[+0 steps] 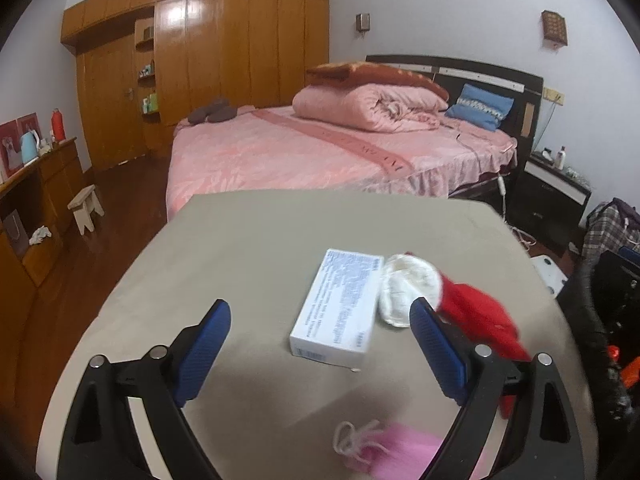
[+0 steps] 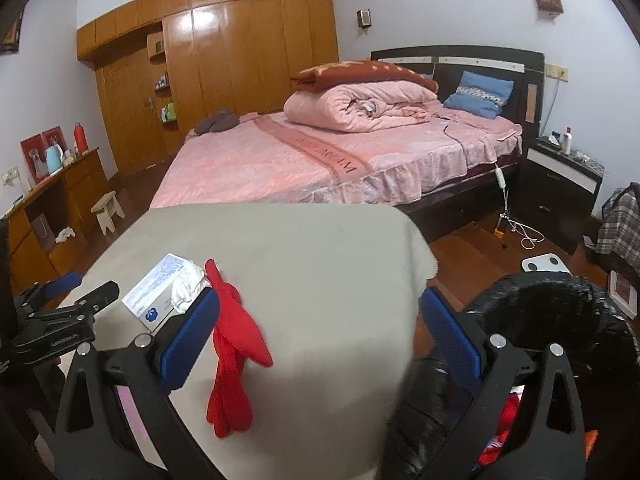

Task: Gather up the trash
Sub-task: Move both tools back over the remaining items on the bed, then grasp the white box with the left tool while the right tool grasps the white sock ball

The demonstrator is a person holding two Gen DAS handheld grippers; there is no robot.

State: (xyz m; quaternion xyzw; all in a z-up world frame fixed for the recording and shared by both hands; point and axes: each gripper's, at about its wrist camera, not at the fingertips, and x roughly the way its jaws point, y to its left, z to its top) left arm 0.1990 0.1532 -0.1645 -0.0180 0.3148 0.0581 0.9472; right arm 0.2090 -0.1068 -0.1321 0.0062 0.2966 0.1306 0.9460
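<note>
A white printed box point(image 1: 338, 306) lies on the beige table point(image 1: 248, 240). A crumpled white wad point(image 1: 404, 286) touches its right side, and a red cloth piece point(image 1: 476, 320) lies right of the wad. A pink item with white string point(image 1: 384, 446) lies near the table's front edge. My left gripper point(image 1: 320, 340) is open and empty, just in front of the box. My right gripper point(image 2: 320, 328) is open and empty above the table's right part, with the red cloth point(image 2: 234, 354) beside its left finger. The box point(image 2: 160, 286) and wad point(image 2: 188, 286) show there too.
A black trash bag point(image 2: 560, 308) with red scraps inside stands open at the table's right side. Behind the table is a pink bed point(image 1: 320, 148), a dark nightstand point(image 2: 560, 184), a wooden dresser point(image 1: 36, 192) and a small stool point(image 1: 86, 206).
</note>
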